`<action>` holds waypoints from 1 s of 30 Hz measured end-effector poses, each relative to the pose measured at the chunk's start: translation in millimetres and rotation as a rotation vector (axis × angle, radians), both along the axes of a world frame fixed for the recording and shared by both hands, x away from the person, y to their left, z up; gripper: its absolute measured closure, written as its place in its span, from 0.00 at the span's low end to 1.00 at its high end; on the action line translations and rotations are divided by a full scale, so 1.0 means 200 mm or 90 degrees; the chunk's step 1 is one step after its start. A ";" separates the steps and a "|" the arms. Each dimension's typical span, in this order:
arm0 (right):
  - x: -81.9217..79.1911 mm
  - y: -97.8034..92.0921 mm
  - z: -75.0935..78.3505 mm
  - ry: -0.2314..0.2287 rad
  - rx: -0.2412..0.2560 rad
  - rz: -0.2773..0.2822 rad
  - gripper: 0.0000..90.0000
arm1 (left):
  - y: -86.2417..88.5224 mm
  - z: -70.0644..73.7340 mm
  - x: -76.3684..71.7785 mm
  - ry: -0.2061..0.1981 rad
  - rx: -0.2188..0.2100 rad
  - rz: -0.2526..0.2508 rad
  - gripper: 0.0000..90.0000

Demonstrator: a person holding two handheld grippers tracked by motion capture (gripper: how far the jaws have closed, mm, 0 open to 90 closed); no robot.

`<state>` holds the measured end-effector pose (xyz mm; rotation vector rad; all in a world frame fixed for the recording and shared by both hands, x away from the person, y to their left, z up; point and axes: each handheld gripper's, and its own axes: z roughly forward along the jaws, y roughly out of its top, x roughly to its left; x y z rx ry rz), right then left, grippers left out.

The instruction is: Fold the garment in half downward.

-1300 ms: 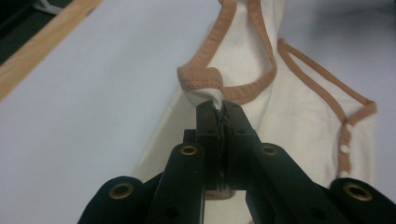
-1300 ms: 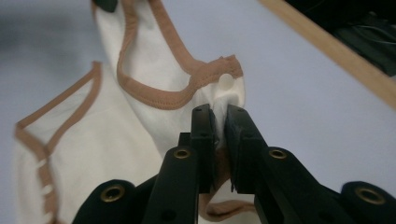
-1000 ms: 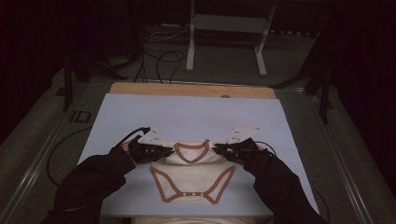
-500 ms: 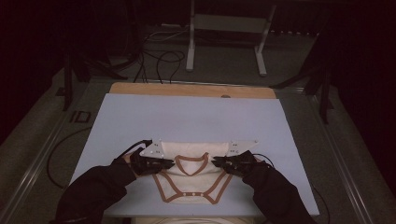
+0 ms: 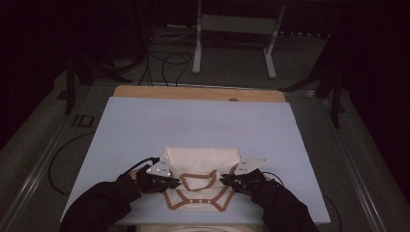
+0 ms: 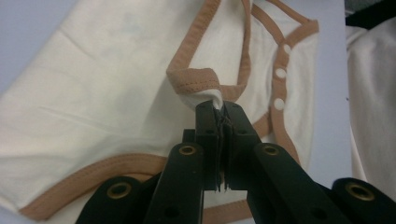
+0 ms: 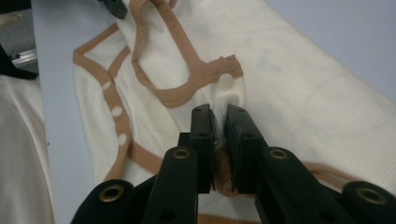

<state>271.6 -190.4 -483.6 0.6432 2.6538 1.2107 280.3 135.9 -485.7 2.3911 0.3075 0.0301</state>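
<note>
High view: both tongs (image 5: 175, 182) (image 5: 226, 180) pinch bodysuit (image 5: 200, 162) (folded).

A cream bodysuit (image 5: 200, 166) with tan trim is spread on the blue bench (image 5: 145, 125); its shoulders are pinched by the left gripper (image 5: 177, 182) and right gripper (image 5: 223, 180).

You'll find only one readable mark: the letters "ID" in dark paint on the grey floor (image 5: 29, 159), just off the left edge of the pale blue table (image 5: 203, 125) in the high view. Small dark markings sit on the grey plate of each gripper, but they're too tiny to read
</note>
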 end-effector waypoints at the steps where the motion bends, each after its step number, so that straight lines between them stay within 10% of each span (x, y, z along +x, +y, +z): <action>1: -0.01 0.00 -0.01 -0.001 -0.002 -0.001 0.92 | 0.00 -0.01 -0.01 -0.001 0.004 -0.015 0.97; 13: -0.09 -0.03 -0.06 0.045 0.015 0.048 0.60 | 0.01 -0.06 -0.06 0.031 -0.009 -0.043 0.69; 30: -0.13 0.01 -0.08 0.102 0.019 0.131 0.43 | -0.01 -0.09 -0.18 0.045 0.003 -0.123 0.76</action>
